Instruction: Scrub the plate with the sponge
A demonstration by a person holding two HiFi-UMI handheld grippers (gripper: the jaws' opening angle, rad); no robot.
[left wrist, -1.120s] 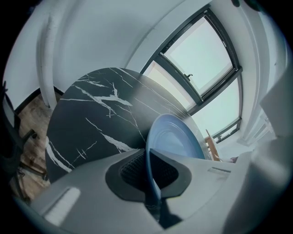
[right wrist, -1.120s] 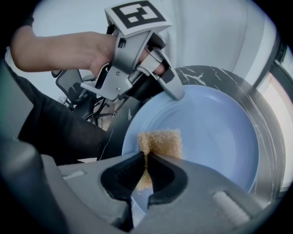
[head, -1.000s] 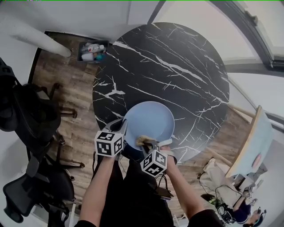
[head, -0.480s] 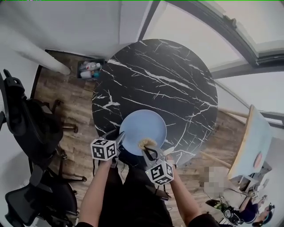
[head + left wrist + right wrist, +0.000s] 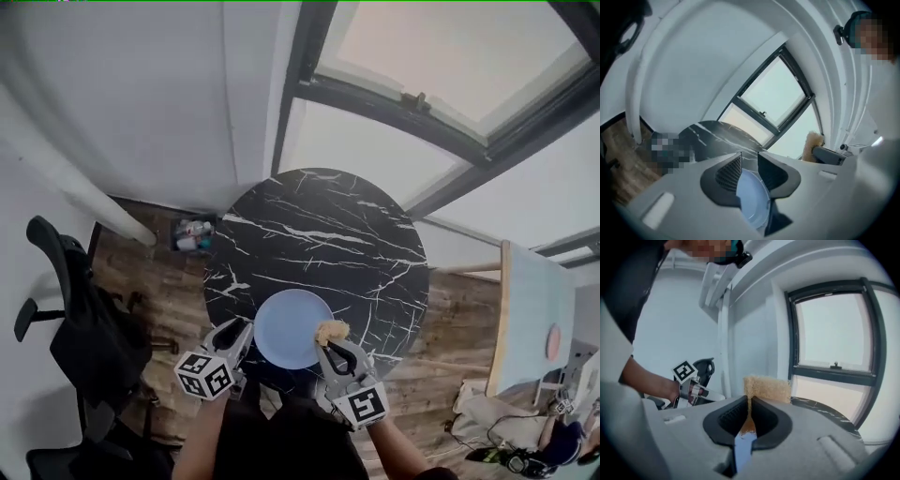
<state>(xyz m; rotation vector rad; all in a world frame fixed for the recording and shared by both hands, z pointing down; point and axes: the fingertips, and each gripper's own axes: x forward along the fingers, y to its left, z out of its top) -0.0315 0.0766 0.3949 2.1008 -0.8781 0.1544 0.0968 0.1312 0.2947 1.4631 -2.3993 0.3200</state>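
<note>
Beside the plate [image 5: 289,328] on the desk [image 5: 319,234]: right gripper [image 5: 332,345] clenches the sponge [image 5: 330,331] by its right rim; left gripper [image 5: 239,333], jaws just narrowing yet empty, should clamp the left rim before scrubbing.

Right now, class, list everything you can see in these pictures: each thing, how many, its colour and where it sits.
table: one, black marble, round, centre
plate: one, pale blue, table's near edge
sponge: one, tan, by plate's right rim
chairs: two, black, floor at left
crate of bottles: one, dark, floor beyond table's left
window: one, dark-framed, behind table
panel: one, pale blue, far right
left claw: one, grey, beside plate's left rim; jaws apart, just opened then narrowed slightly, nothing between them
right claw: one, grey, shut on sponge
</note>
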